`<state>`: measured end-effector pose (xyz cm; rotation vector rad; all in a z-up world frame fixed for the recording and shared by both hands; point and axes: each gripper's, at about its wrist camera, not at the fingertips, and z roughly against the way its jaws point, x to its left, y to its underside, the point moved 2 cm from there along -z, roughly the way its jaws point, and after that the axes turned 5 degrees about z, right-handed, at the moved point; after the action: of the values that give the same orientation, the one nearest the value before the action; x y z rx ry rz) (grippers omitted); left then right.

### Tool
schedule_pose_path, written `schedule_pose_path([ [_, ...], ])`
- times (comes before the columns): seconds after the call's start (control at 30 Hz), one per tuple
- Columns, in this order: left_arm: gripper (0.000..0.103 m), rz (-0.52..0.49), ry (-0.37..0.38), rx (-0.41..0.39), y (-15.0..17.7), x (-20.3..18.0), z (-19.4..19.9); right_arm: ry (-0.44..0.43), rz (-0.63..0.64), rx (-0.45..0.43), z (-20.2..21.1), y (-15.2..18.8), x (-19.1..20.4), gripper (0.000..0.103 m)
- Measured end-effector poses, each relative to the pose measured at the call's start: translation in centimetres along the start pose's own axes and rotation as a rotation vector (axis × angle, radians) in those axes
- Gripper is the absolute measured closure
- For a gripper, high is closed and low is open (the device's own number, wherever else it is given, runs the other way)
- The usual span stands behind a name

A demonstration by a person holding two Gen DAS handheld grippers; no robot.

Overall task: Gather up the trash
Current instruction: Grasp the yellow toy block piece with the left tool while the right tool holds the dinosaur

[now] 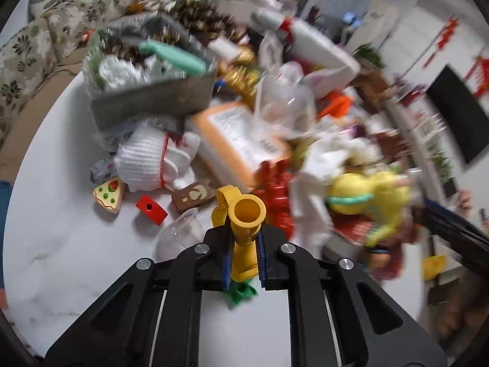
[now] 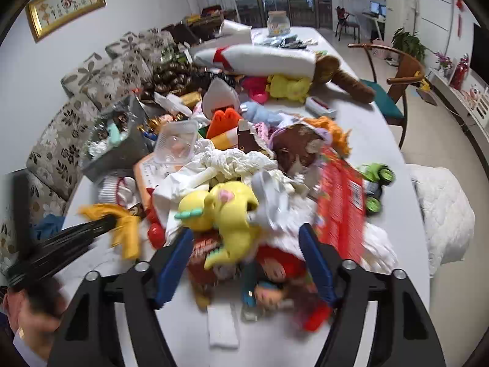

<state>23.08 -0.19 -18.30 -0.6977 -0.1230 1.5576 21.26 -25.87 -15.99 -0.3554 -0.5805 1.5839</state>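
Yellow toy (image 1: 244,232) clamped between left claw (image 1: 243,255) pads.

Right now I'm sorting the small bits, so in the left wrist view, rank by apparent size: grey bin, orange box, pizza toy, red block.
1. grey bin
2. orange box, looks nearly as big; blur makes this unsure
3. pizza toy and red block, about alike

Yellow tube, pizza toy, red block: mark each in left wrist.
yellow tube (image 1: 246,232), left wrist view, its body between the claw pads
pizza toy (image 1: 109,194), left wrist view, middle
red block (image 1: 151,210), left wrist view, top face
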Motion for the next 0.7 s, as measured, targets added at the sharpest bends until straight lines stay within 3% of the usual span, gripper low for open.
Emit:
schedule_pose_path([
  [0.13,0.091,-0.017,0.05,-0.052,0.9,-0.1,4.1,0.082,0.101,0.075,-3.8,-1.3,1.7,0.022],
  [0.27,0.091,-0.034,0.083,-0.069,1.8,-0.3,6.5,0.168,0.207,0.123,-5.6,-1.7,2.5,0.028],
  [0.4,0.091,-0.032,0.097,-0.075,3.2,-0.3,8.6,0.132,0.186,0.145,-4.9,-1.8,2.2,0.033],
  [0.7,0.091,-0.064,0.156,-0.087,4.3,-1.3,11.7,-0.005,0.112,-0.021,4.1,-2.8,3.4,0.034],
])
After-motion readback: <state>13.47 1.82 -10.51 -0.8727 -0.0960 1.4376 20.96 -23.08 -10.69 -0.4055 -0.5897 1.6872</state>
